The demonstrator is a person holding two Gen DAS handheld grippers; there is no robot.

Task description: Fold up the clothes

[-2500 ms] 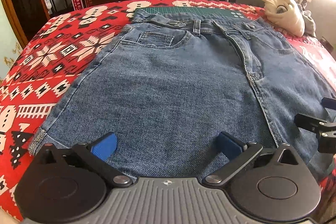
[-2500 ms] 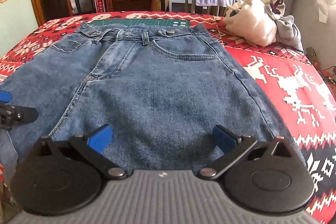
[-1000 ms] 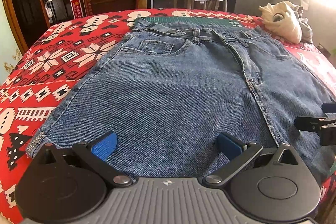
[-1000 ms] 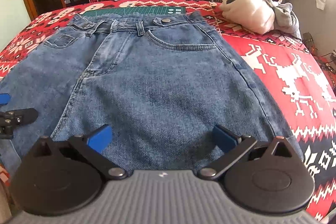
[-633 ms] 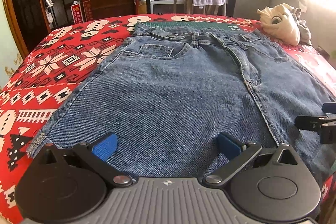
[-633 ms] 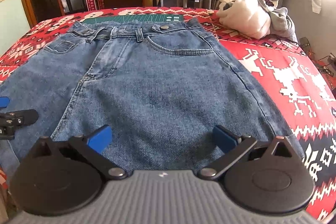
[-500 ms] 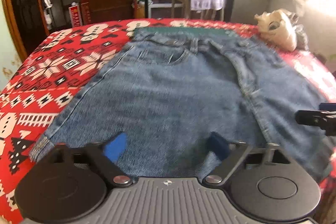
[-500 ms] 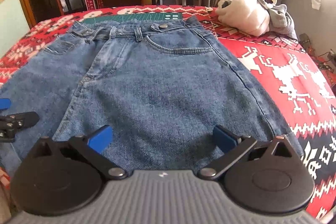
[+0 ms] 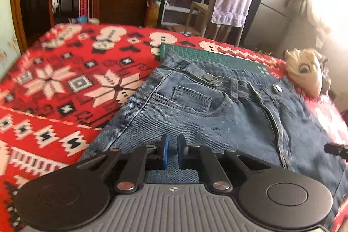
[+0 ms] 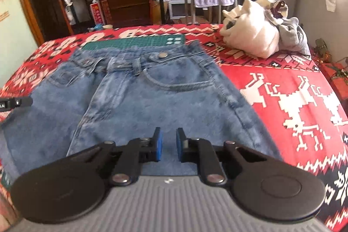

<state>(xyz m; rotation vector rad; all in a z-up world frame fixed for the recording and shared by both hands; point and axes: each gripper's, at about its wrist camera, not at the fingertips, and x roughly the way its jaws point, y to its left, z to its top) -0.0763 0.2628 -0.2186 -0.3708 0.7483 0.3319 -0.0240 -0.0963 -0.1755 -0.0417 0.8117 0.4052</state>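
From my left gripper (image 9: 171,152), the red patterned blanket (image 9: 65,84) spreads off to the left. The denim shorts (image 9: 217,119) lie flat straight ahead of it, with the hem nearest me and the waistband at the far end. The blue pads (image 9: 163,151) are drawn in to a narrow slot, and the denim at the hem fills that slot, so I read this gripper as pinched onto the cloth. A green cutting mat (image 9: 206,55) shows just beyond the waistband, partly under it. At the far right of this view, the tip of my right gripper (image 9: 335,149) sits over the other leg.

From that right gripper's own camera, the tip of the left one pokes in at the left edge. The shorts again run away from me, ahead and a little to the left. These pads (image 10: 158,145) are equally narrow, with the hem between them. Ahead and to the right, a heap of pale clothes (image 10: 254,36) rests on the blanket, well apart from the shorts.
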